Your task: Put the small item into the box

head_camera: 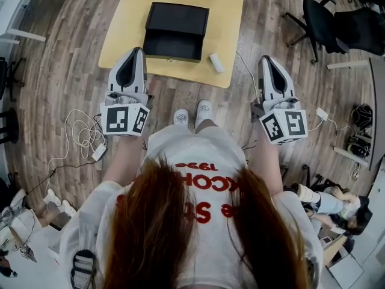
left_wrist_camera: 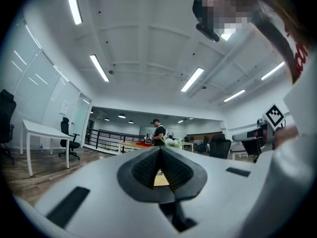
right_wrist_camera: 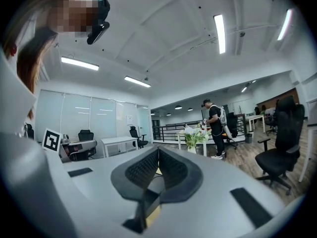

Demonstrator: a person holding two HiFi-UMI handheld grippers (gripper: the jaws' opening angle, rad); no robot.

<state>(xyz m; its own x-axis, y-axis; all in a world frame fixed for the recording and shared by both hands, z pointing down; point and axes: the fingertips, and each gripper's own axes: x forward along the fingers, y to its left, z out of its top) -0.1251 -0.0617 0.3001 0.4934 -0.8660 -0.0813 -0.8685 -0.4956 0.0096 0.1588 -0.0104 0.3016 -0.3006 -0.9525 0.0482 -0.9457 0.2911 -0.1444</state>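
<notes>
well, left gripper (left_wrist_camera: 159,151) and right gripper (right_wrist_camera: 157,151) both have jaws pressed together, empty; ahead, the small item (head_camera: 216,62), pale and stubby, lies on the yellow table (head_camera: 232,17) just right of the open black box (head_camera: 175,32)

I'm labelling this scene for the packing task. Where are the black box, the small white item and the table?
black box (head_camera: 176,32), head view, its centre.
small white item (head_camera: 216,63), head view, its middle.
table (head_camera: 227,23), head view, bare top right of the box.
</notes>
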